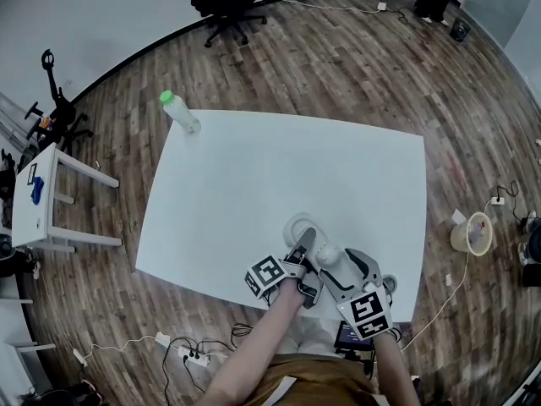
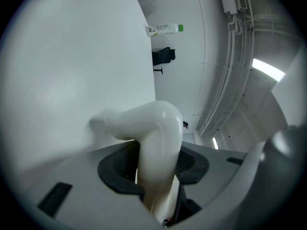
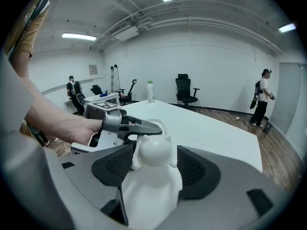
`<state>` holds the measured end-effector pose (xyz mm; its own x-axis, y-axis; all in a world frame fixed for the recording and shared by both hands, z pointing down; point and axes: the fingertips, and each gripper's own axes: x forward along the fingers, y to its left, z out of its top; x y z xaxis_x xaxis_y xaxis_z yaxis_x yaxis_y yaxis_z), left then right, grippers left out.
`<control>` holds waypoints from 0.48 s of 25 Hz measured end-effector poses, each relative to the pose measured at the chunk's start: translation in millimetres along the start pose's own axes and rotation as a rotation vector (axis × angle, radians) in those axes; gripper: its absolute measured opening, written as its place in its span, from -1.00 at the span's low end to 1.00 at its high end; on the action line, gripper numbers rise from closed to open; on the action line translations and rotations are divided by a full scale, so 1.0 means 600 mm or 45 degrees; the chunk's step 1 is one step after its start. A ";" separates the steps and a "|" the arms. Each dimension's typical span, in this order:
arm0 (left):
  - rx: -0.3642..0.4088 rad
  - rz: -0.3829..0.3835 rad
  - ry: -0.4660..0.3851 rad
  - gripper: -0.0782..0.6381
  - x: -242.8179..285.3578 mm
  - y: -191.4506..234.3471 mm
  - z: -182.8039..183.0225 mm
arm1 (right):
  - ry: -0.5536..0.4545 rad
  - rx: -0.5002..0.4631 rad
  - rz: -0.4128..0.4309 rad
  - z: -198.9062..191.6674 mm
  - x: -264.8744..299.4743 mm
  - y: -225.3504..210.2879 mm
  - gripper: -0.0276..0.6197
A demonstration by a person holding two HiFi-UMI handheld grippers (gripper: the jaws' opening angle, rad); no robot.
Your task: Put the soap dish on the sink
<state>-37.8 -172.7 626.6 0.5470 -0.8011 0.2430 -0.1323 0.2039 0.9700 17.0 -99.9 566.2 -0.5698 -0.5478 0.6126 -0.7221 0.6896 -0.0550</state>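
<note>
White glazed ware filled both tool views. The soap dish (image 1: 293,224) was by the near edge of the white surface (image 1: 279,159), directly in front of us and between our two tools. Our left tool (image 2: 156,167) was clenched on it, with the dark pads (image 2: 117,169) pressing on either side of a smooth, bent white part. In the right gripper view we saw this tool reach in from the left, its tips at the far side of the dish.

Our right tool (image 3: 153,169) stood released, its jaws wide apart. The dish's small two-eared figure (image 3: 153,152) rose between them, and a gap showed on its right side. On the left side we could not tell whether pad and figure touched, nor could we tell whether the dish rested fully on the surface.

At the far left corner of the surface a clear bottle (image 1: 180,112) with a green cap stood upright, well apart from the dish. Beyond it a black office chair (image 1: 224,2) stood on the wooden floor (image 1: 363,66). In the right gripper view a person (image 3: 263,97) stood near the far wall at the right.
</note>
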 end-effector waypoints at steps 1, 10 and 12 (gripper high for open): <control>0.000 0.004 0.003 -0.31 0.001 0.001 -0.003 | 0.010 -0.022 -0.005 -0.002 0.003 -0.001 -0.05; 0.035 0.022 0.065 -0.31 0.003 0.004 -0.014 | 0.090 -0.050 0.024 -0.016 0.047 -0.003 -0.02; 0.058 0.036 0.065 -0.31 0.002 0.006 -0.009 | 0.084 -0.047 0.026 -0.015 0.052 0.000 -0.03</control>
<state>-33.2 -170.2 630.5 0.5838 -0.7655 0.2705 -0.1847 0.1992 0.9624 2.9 -112.9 592.1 -0.5562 -0.5016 0.6626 -0.6950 0.7179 -0.0399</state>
